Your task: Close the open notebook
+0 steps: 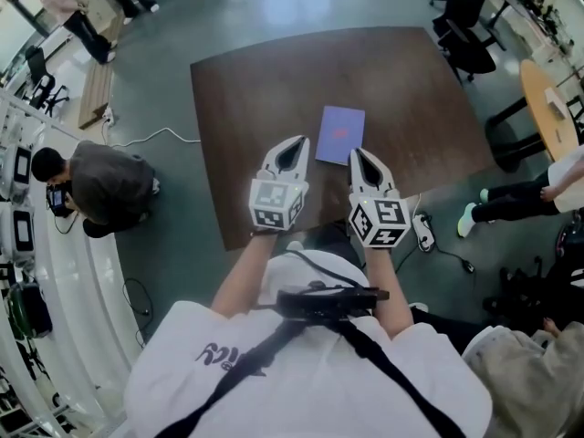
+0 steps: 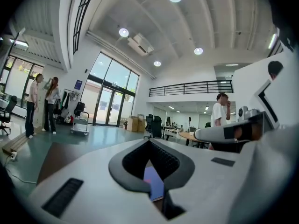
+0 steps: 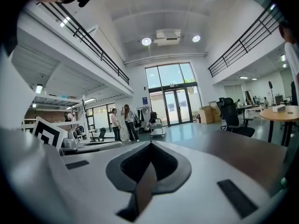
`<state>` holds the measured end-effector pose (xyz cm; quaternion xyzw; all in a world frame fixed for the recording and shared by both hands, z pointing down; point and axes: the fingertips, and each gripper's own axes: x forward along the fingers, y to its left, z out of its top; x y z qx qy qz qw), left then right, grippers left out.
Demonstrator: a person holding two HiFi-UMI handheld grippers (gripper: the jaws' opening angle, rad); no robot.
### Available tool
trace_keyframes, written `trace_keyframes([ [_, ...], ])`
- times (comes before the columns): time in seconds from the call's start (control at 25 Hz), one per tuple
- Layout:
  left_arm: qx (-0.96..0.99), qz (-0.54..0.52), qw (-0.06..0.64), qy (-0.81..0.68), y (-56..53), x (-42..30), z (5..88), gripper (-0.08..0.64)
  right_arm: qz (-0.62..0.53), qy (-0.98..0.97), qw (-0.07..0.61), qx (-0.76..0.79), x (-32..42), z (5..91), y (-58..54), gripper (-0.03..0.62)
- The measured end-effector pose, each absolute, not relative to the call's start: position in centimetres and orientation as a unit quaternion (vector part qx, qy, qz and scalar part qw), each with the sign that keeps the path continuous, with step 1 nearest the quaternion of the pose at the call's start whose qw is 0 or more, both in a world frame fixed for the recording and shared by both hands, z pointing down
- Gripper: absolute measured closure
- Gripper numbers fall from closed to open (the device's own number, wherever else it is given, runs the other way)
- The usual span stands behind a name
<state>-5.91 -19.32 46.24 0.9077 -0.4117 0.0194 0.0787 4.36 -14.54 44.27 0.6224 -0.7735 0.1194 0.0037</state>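
On the dark brown table, right of centre, the notebook lies flat, already closed, purple cover up, its long sides running near to far. I hold both grippers side by side over the table's near half, pointing away from me towards the far side of the room. The left gripper has its jaws pressed together, tips meeting, nothing between them; its tip sits just left of the notebook's near left corner in the head view. Through the gap behind its tips, the left gripper view shows a slice of the purple cover. The right gripper is likewise closed tip to tip and empty, its tip showing at the notebook's near right corner. Through its gap only bare table shows. Left of the table, a person in a grey top crouches on the floor. Black office chairs stand at the far right. A white power strip lies on the floor by the table's near right edge.
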Motion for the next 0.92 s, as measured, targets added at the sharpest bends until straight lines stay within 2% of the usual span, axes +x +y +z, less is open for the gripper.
trace_keyframes([
  [0.28, 0.91, -0.024, 0.078, -0.406, -17.8, -6.0, 44.2, 0.551, 0.109, -0.772, -0.004, 0.626, 4.4, 43.3, -13.9, 0.591],
  [0.92, 0.909, -0.022, 0.063, -0.41, -15.9, -6.6, 44.0, 0.551, 0.095, -0.782, -0.005, 0.616, 2.9, 43.0, -12.4, 0.591],
])
